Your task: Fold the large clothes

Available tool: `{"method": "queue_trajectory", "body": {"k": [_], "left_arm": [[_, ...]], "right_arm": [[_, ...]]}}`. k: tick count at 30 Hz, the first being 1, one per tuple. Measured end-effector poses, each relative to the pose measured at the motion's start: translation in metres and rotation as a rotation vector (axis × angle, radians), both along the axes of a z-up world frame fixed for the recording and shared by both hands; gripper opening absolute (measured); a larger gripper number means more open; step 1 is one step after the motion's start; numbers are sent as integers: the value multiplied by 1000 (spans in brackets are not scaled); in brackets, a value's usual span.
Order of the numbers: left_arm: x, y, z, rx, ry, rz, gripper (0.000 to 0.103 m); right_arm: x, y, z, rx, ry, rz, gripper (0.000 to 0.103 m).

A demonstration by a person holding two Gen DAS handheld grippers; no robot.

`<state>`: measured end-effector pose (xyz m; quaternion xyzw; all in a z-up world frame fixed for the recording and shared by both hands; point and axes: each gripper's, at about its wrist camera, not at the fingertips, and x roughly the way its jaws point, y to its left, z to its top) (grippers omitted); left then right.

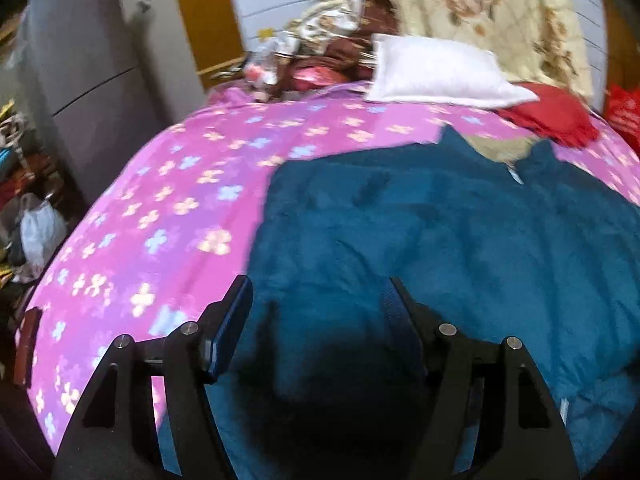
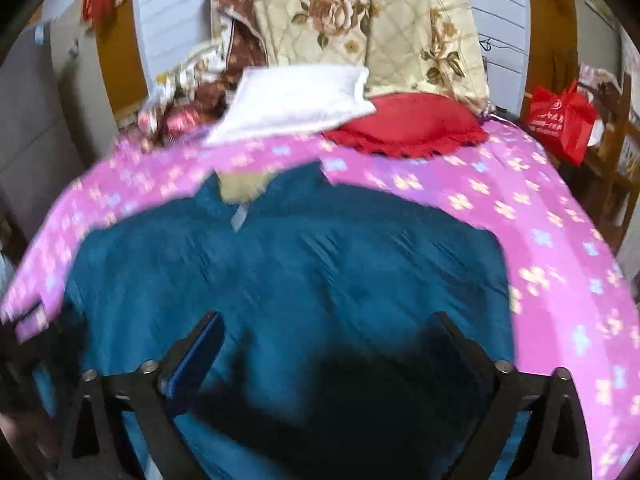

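A large teal fleece jacket (image 1: 440,232) lies spread on a pink flowered bedsheet (image 1: 168,200), its collar with tan lining pointing to the far end. It also shows in the right wrist view (image 2: 312,264). My left gripper (image 1: 320,284) is open above the jacket's left near part, holding nothing. My right gripper (image 2: 328,320) is open above the jacket's near middle, holding nothing. Both views are motion-blurred.
A white pillow (image 2: 296,100) and a red cushion (image 2: 408,124) lie at the bed's far end under a hanging floral quilt (image 2: 368,24). A grey fridge (image 1: 92,76) stands left of the bed, a red bag (image 2: 560,120) to the right.
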<state>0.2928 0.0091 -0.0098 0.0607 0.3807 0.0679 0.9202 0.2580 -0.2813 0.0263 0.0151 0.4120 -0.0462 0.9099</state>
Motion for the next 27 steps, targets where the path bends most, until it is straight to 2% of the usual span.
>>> {"method": "queue_trajectory", "body": {"k": [2,3,5,8,12,15,17,19,21,23,25,27], "left_arm": [[1,-11,-16,32,52,-34,69],[-1,-16,-21,78,35,-42,69],[-6,-16,-18,122,21,-47,70],[-24,3,-6,90,8,-27,70],[-63,24,4,1,19,-51,70],[-103,32,-5,-48,57,-67,70],[-119,30,-19,-21,80,-69,71],[-126,24,-33,22,91,-62,75],[-127,23,-35,28,83,-54,79],[-125,31,-36,-36,95,-49,80],[-125,40,-37,-95,106,-37,81],[-125,39,-37,-105,111,-33,82]], "right_arm": [[6,-17,-32,108,105,17,103],[4,-25,-38,164,95,9,103],[-11,-31,-28,193,45,-27,103],[-47,-31,-2,257,-21,-35,103],[-99,-21,19,252,-77,-46,103],[-137,-7,8,229,-36,-48,103],[-153,12,-7,197,9,-3,103],[-154,27,-21,137,39,42,103],[-150,35,-37,116,87,87,103],[-144,38,-59,78,139,101,103],[-145,39,-62,63,115,94,103],[-148,40,-65,58,102,98,103]]}}
